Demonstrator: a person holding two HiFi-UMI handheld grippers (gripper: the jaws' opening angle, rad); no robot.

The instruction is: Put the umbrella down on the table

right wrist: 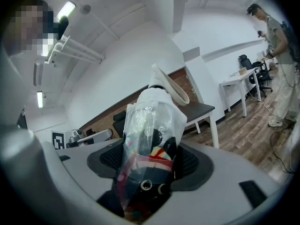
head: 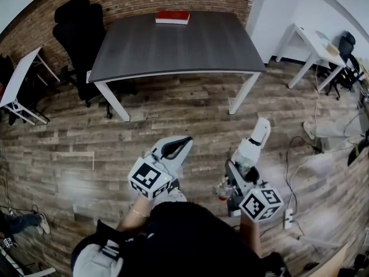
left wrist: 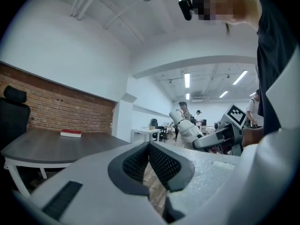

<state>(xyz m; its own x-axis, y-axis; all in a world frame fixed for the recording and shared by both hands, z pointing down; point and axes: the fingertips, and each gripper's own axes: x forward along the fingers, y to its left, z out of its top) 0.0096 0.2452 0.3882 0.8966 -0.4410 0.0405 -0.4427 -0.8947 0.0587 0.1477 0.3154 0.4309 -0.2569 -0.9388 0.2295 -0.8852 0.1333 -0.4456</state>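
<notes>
Head view: the person's dark top (head: 190, 241) was nearest. Just beyond it, the left gripper (head: 183, 143) and right gripper (head: 237, 175) were over the wood floor (head: 190, 105). The folded umbrella (head: 255, 144) was in the right gripper, well apart from the grey table (head: 173, 51), which had a red book (head: 172, 17) at its far edge.
Left gripper view: jaws pressed together, nothing between them.
Right gripper view: jaws pinched the umbrella, which was wrapped in clear plastic with its white end pointing away.
</notes>
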